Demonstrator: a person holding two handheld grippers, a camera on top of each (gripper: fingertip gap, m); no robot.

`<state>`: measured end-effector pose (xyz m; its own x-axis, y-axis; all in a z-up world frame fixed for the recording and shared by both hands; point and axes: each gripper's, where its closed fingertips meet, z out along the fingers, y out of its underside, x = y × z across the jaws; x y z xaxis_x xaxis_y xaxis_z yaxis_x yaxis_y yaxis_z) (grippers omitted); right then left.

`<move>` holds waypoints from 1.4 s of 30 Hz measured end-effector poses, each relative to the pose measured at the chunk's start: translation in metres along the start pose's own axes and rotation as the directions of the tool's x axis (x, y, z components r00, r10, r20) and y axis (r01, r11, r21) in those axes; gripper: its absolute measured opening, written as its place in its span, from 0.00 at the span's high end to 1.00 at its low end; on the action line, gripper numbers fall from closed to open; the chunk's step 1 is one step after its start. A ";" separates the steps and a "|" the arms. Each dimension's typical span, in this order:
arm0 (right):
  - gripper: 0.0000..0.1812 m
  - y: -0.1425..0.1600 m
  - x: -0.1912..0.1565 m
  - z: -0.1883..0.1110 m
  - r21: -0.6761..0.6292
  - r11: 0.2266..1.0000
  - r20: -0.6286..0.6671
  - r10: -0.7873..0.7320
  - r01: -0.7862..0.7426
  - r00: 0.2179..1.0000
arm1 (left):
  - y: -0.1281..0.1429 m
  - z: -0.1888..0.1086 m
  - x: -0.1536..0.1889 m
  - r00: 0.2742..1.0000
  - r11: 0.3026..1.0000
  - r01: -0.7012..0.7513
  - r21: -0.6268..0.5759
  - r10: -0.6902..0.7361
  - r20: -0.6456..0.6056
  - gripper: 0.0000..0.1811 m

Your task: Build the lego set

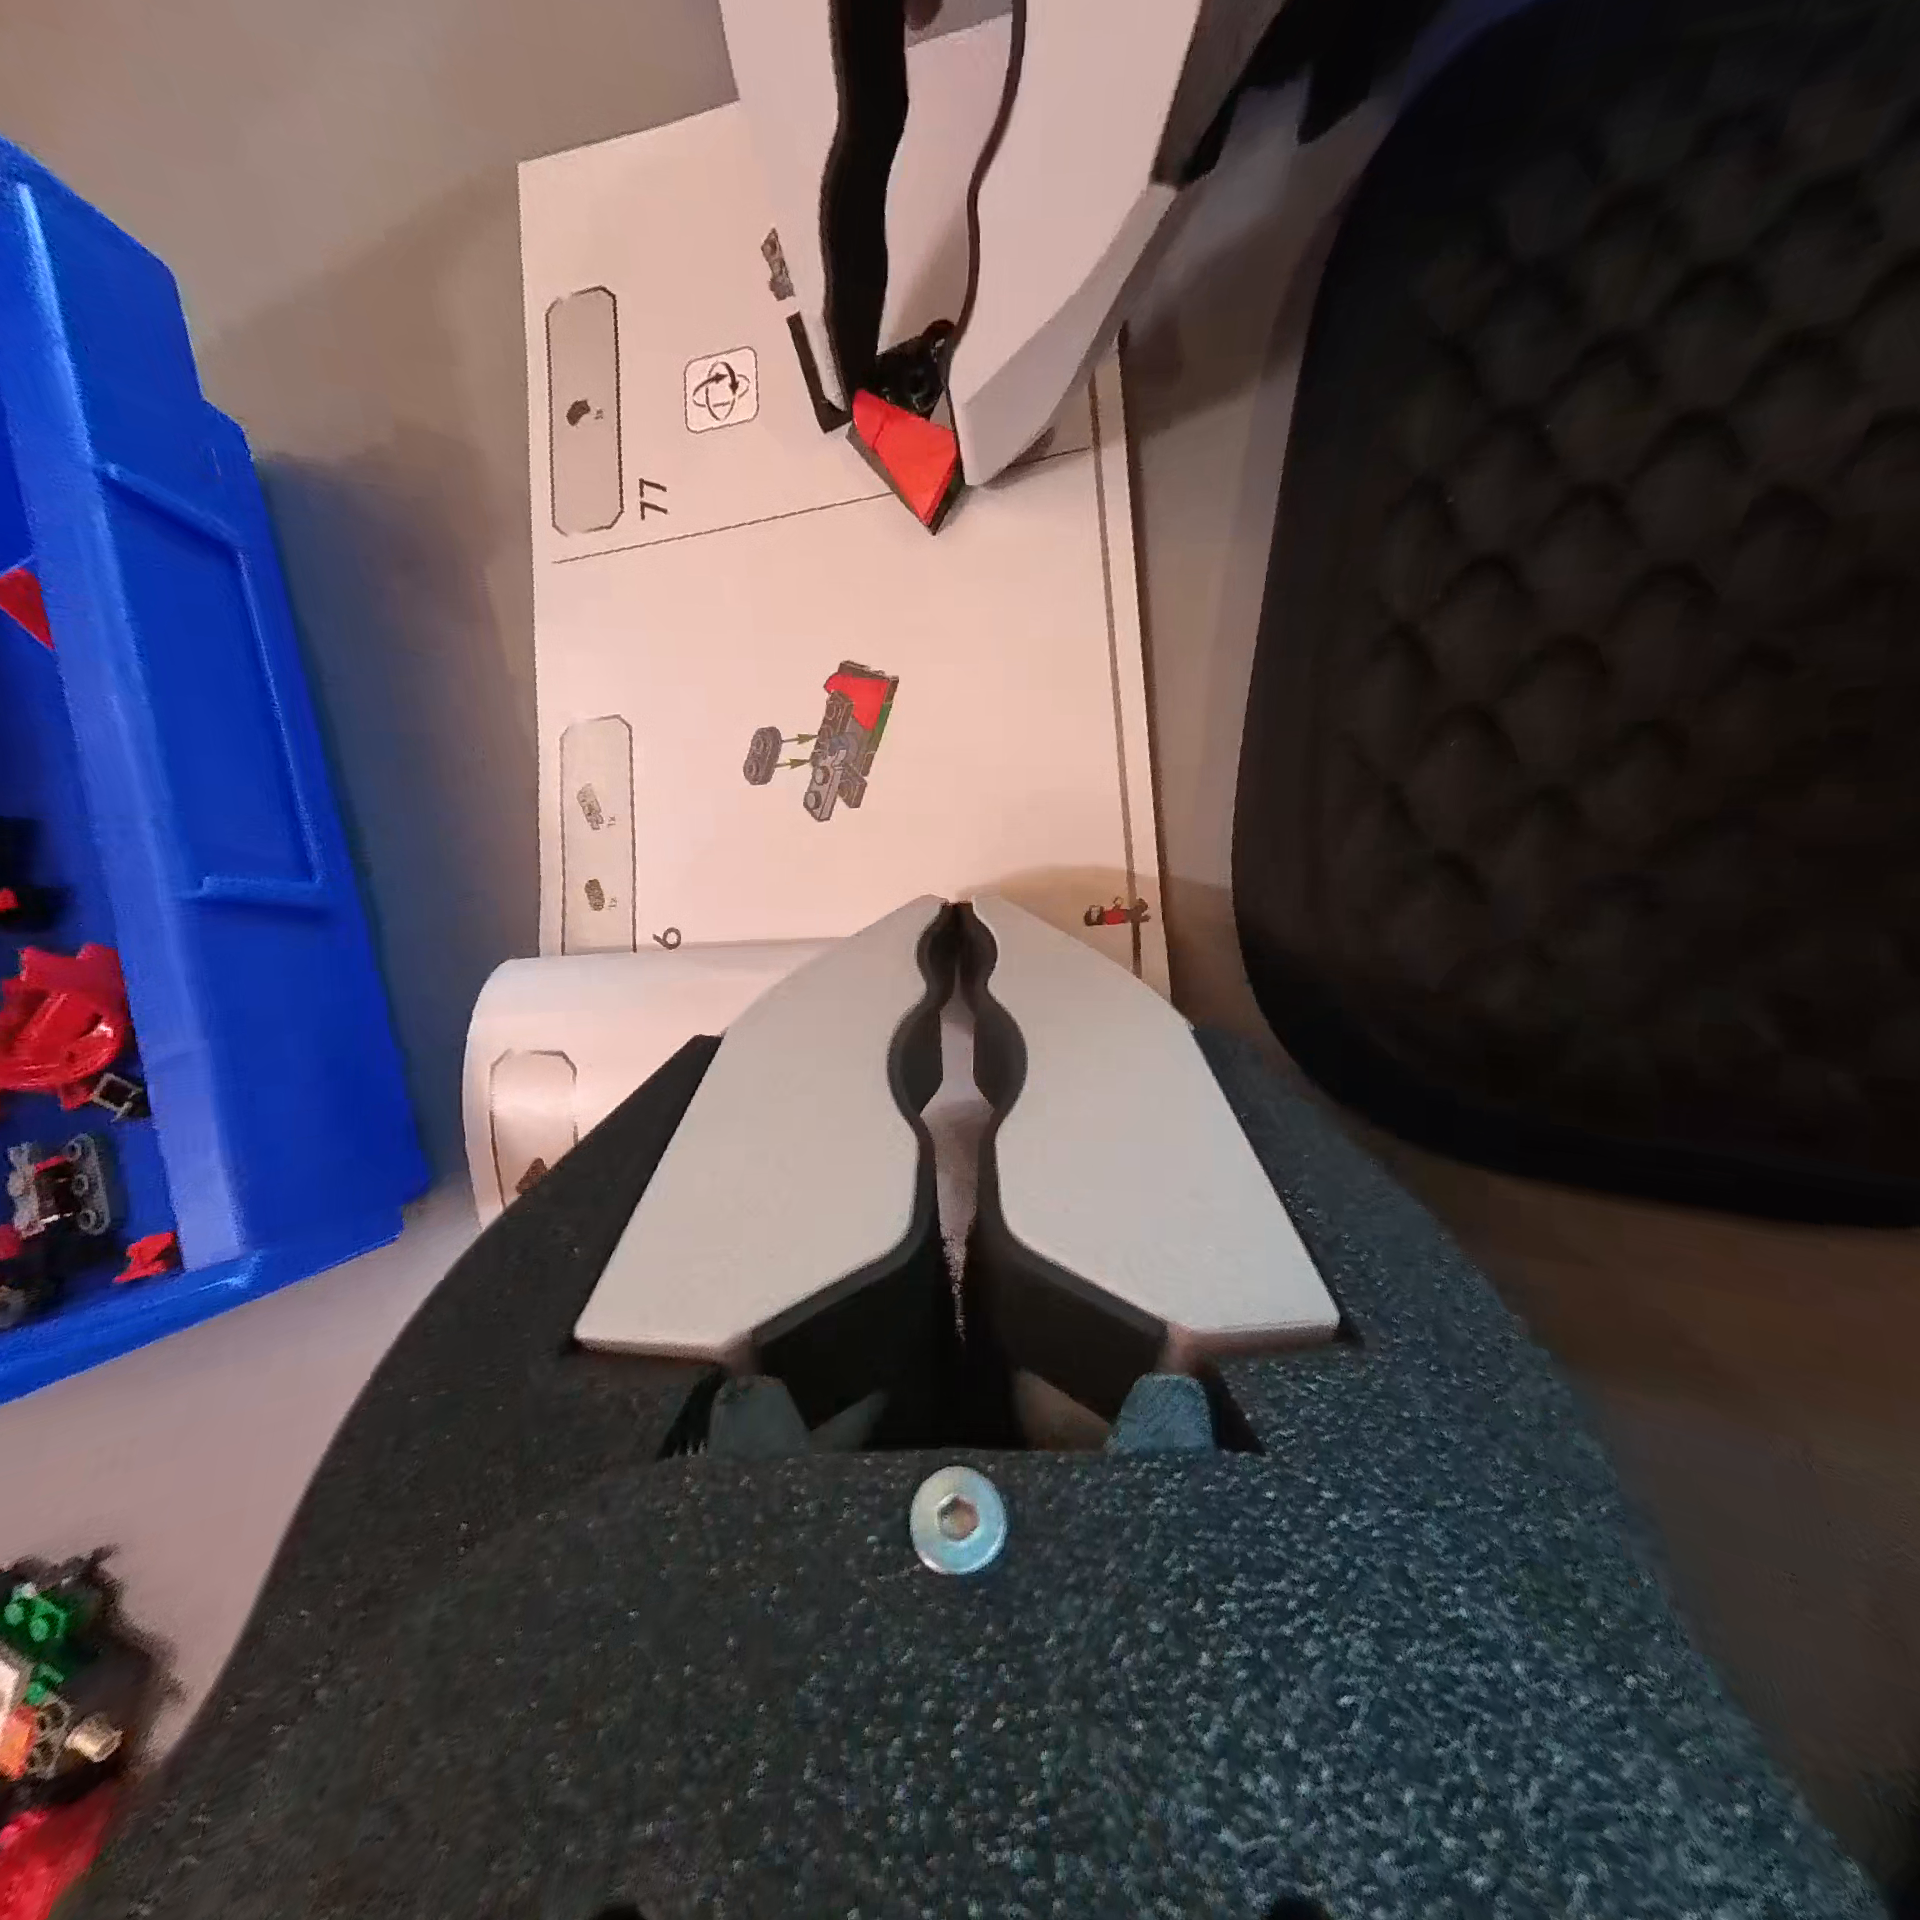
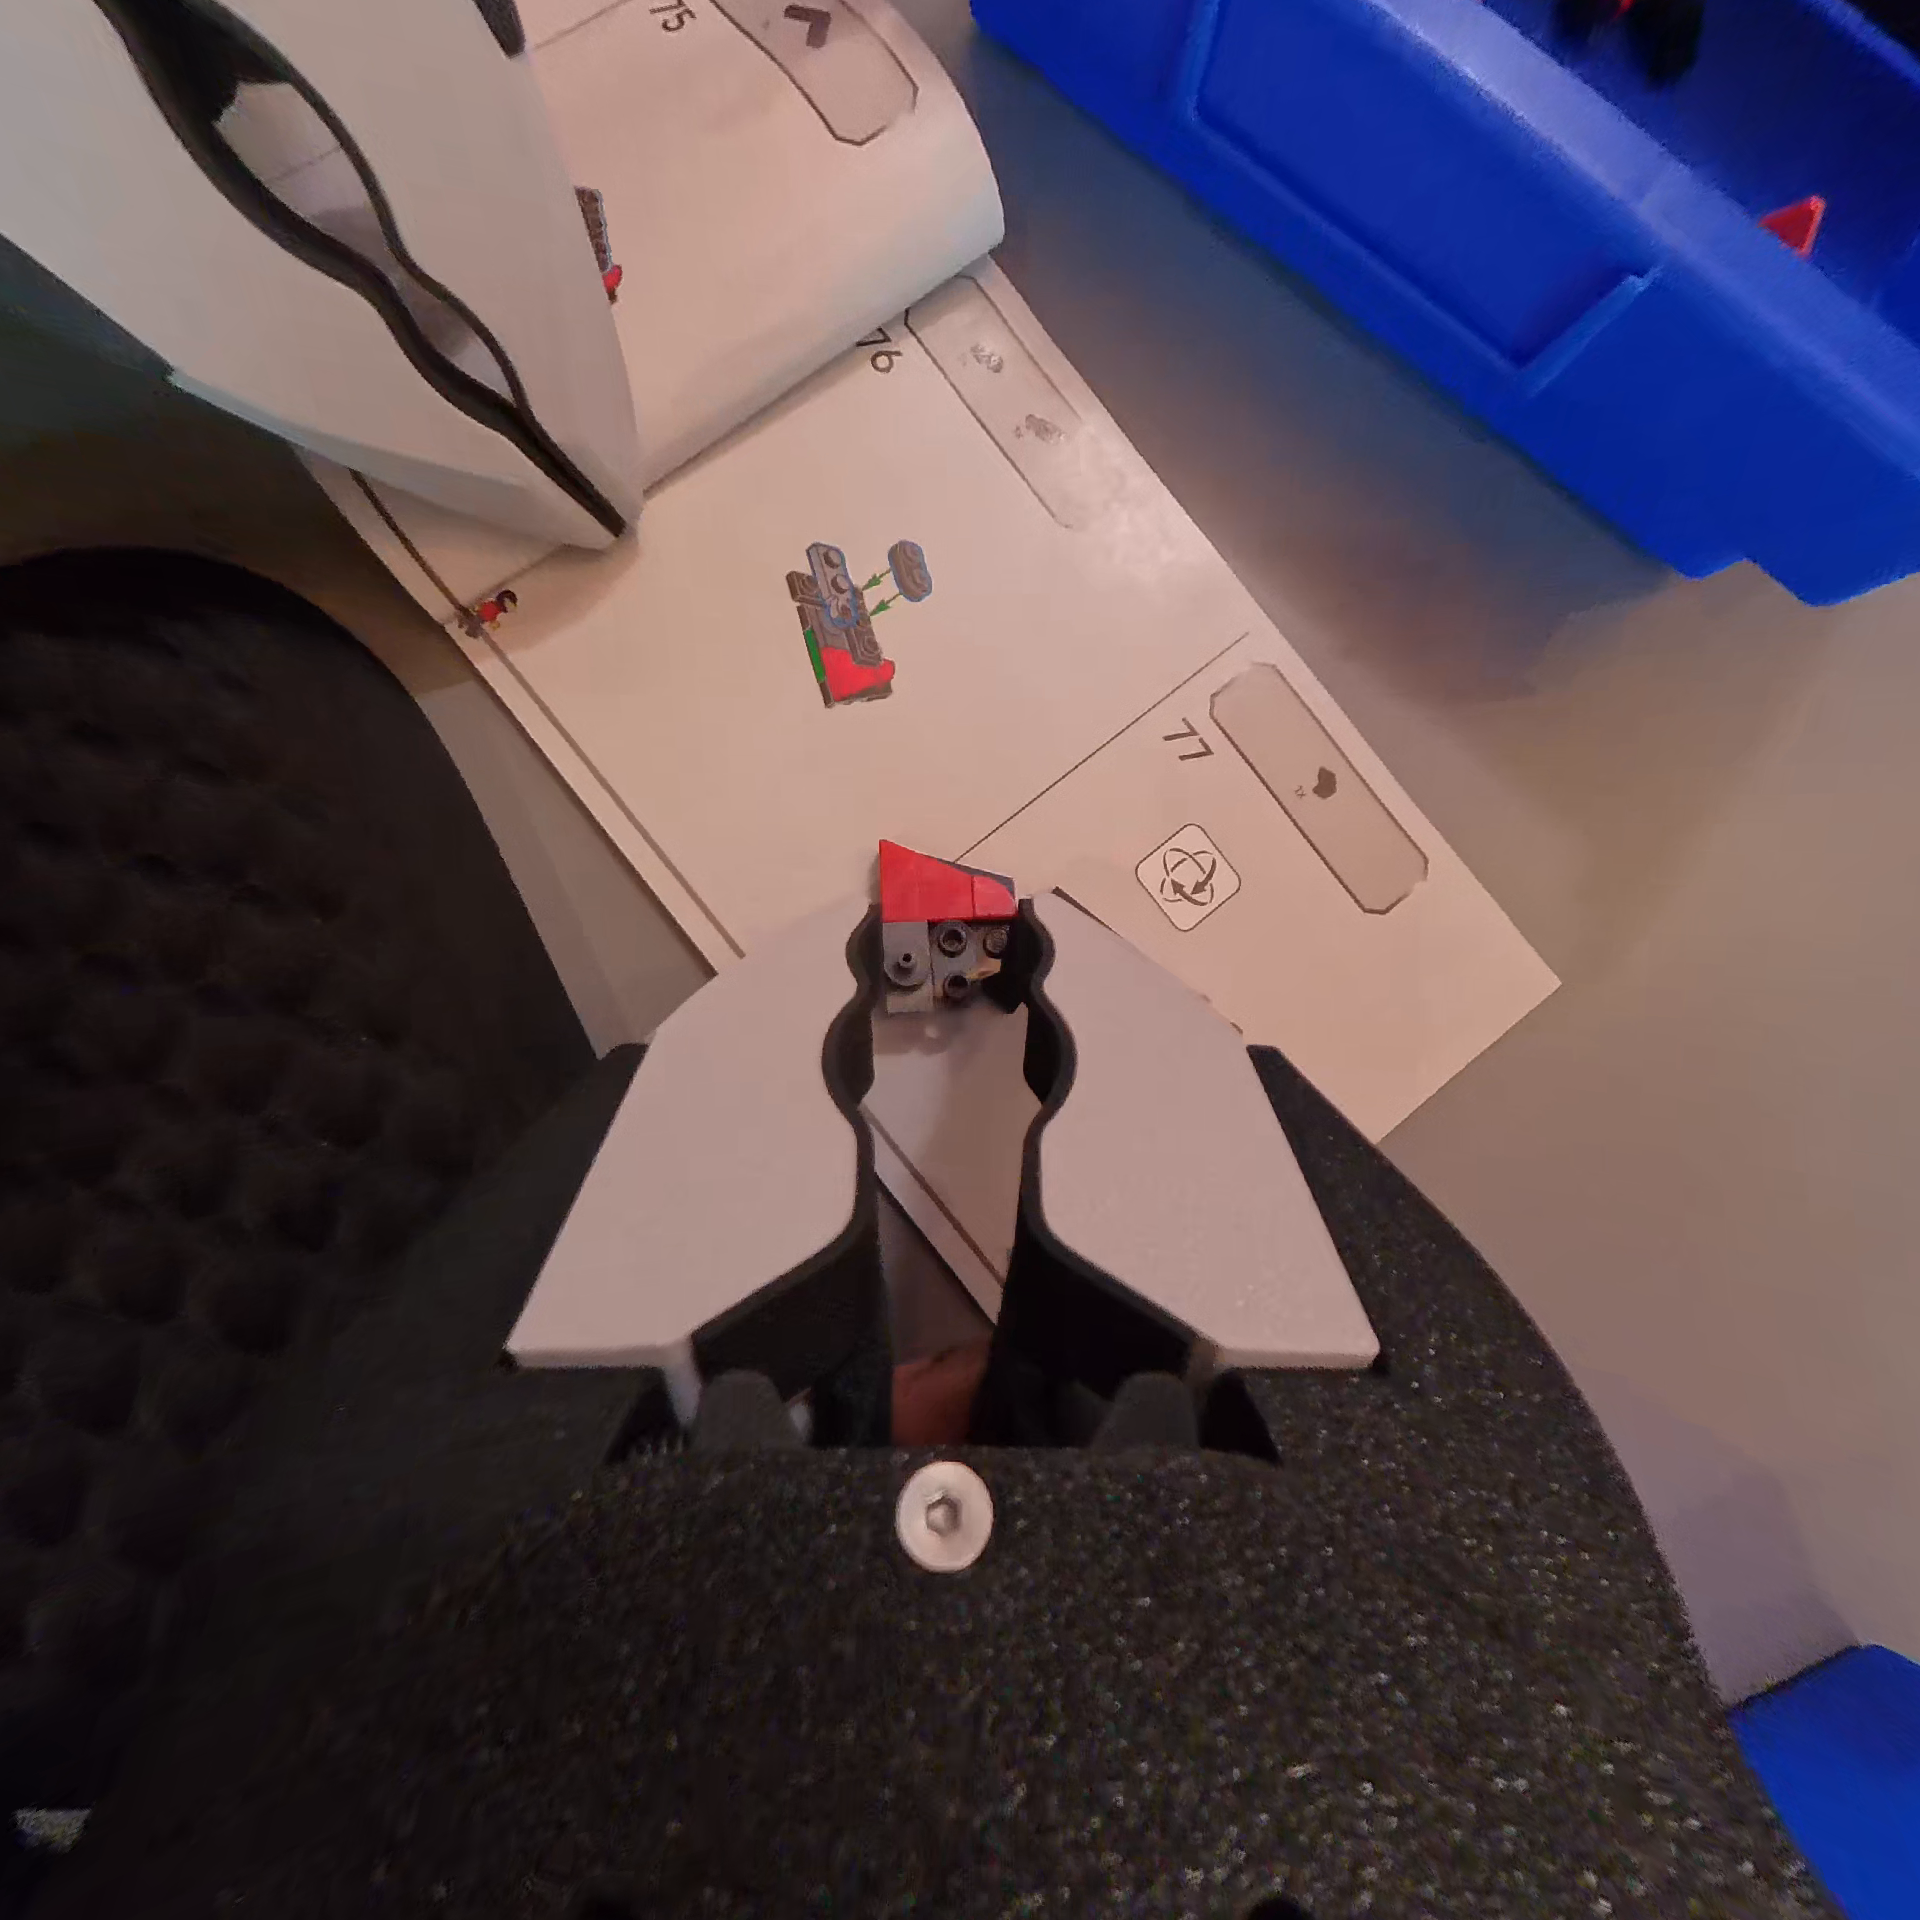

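My right gripper (image 2: 950, 940) is shut on a small lego assembly (image 2: 940, 883) with red sloped pieces in front and grey studded pieces behind. It holds the assembly just over the open instruction booklet (image 2: 1039, 748). The left wrist view shows the same gripper (image 1: 914, 410) at the top, with the red and black assembly (image 1: 899, 452) in its tips. My left gripper (image 1: 958, 912) is shut, its tips touching with nothing visible between them, above the booklet (image 1: 831, 613). It also shows in the right wrist view (image 2: 613, 525), at the upper left.
A blue parts bin (image 1: 208, 831) stands left of the booklet and holds loose red and black pieces (image 1: 62, 1018); it also shows in the right wrist view (image 2: 1455, 260). A black quilted cushion (image 1: 1610, 623) lies on the other side. A built lego cluster (image 1: 42, 1662) sits at the lower left. Tip to tip, the grippers are about 9 cm apart.
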<state>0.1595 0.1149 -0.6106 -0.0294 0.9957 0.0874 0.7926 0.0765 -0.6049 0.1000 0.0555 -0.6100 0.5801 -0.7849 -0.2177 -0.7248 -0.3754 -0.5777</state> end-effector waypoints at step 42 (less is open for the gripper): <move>0.76 0.001 0.008 -0.011 -0.109 0.987 0.079 0.124 -0.115 0.989 | -0.007 -0.042 -0.013 0.971 0.936 0.234 0.264 -0.209 -0.119 0.89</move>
<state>0.1664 0.1220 -0.6016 0.0210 0.9985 -0.0507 0.8524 -0.0444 -0.5210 0.0824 0.0475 -0.5700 0.6707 -0.7417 0.0031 -0.4440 -0.4049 -0.7993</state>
